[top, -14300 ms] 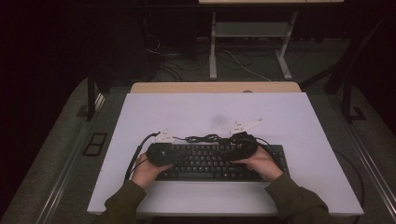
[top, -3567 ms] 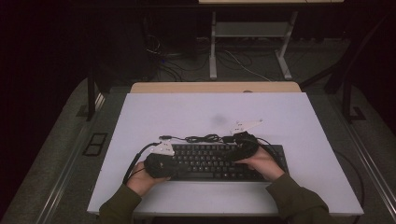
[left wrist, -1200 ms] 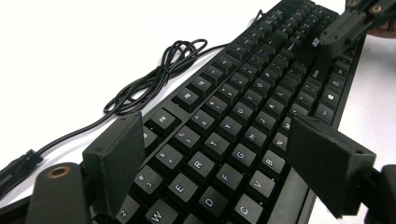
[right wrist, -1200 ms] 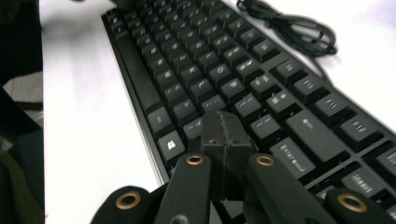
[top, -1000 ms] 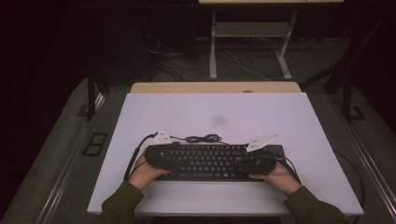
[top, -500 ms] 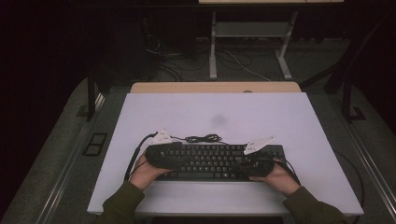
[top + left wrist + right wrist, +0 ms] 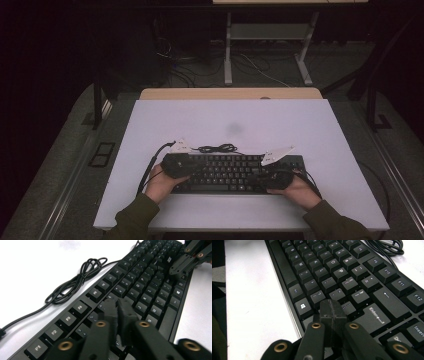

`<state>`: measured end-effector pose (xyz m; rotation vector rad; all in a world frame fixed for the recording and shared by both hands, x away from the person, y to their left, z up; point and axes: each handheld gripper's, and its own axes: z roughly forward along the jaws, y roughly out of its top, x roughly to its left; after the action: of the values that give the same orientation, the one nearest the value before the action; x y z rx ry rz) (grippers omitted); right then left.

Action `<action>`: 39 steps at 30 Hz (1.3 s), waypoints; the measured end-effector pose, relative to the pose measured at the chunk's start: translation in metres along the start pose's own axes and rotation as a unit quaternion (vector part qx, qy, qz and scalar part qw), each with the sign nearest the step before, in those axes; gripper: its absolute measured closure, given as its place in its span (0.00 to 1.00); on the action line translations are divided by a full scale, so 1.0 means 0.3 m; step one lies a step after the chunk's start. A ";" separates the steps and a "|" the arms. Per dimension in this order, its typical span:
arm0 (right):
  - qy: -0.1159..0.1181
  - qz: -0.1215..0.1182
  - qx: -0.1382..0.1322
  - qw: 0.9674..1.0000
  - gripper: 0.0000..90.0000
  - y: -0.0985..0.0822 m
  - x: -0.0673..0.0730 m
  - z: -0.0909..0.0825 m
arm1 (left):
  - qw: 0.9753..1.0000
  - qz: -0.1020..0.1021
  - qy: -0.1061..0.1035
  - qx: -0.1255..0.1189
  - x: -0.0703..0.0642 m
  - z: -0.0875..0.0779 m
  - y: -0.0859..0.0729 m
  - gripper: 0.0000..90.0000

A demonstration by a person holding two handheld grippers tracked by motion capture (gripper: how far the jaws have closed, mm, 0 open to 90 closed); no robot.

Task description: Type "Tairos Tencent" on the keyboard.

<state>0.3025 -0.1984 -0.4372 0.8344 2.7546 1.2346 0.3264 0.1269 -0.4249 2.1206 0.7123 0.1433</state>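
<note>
1. Since half a second ago the left gripper (image 7: 176, 165) has just been closing its jaws, and they now stand pressed together with nothing between them; the right gripper (image 7: 274, 179) has kept its place at the other end of the keys, its jaws likewise closed and empty.
2. At the centre of the work lies the keyboard (image 7: 235, 172), black, flat on the white table (image 7: 235, 120), near the front edge and roughly parallel to it; its cable (image 7: 216, 148) sits in a loose coil just behind the function row.
3. Seen from the left gripper view, the closed tips (image 7: 117, 307) hover over the letter keys on the left half, whether touching a key I cannot tell; in the right gripper view the closed tips (image 7: 332, 308) sit just above the keys near the Enter key (image 7: 375, 315).
4. My reading is that the step in hand is key pressing with closed tips, one gripper for each half; the next move calls for a short, straight dip onto a single key cap, square enough not to catch the neighbour.
5. Edges and room: a narrow strip of bare table lies between the keyboard and the front edge, where the hands (image 7: 161, 182) rest; behind the cable the surface is wide and open; both sides have spare room, so sliding sideways along the rows meets no obstacle.
</note>
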 end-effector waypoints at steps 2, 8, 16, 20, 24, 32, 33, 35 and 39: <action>0.000 0.000 0.000 1.000 0.99 0.000 0.000 0.000 | 1.000 -0.002 -0.002 0.004 0.003 0.009 -0.002 0.99; 0.000 0.000 0.000 1.000 0.99 0.000 0.000 0.000 | 1.000 -0.001 -0.001 0.020 0.007 0.026 -0.003 0.99; -0.001 0.000 0.000 1.000 0.99 0.000 0.001 0.000 | 1.000 -0.004 -0.002 0.026 0.009 0.041 -0.002 0.99; 0.000 0.000 0.000 1.000 0.99 0.000 0.000 0.000 | 1.000 -0.004 -0.003 0.027 0.010 0.043 -0.003 0.99; -0.001 0.000 0.000 1.000 0.99 0.000 0.001 0.000 | 0.999 -0.003 -0.003 0.035 0.010 0.048 -0.006 1.00; -0.001 0.000 0.000 1.000 0.99 0.000 0.001 0.000 | 1.000 -0.003 -0.004 0.020 0.010 0.021 0.008 0.99; -0.001 0.000 0.000 1.000 0.99 0.000 0.001 0.000 | 1.000 -0.007 -0.003 0.018 0.009 0.018 0.008 0.99; -0.001 -0.001 0.000 1.000 0.99 0.000 0.001 0.000 | 1.000 -0.007 -0.002 0.020 0.012 0.018 0.005 0.99; -0.002 0.000 0.000 1.000 0.99 0.001 0.003 -0.001 | 1.000 -0.007 -0.005 0.015 0.010 0.011 0.007 0.99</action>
<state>0.3019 -0.1981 -0.4366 0.8362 2.7513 1.2302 0.3311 0.1253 -0.4257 2.1425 0.7266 0.1150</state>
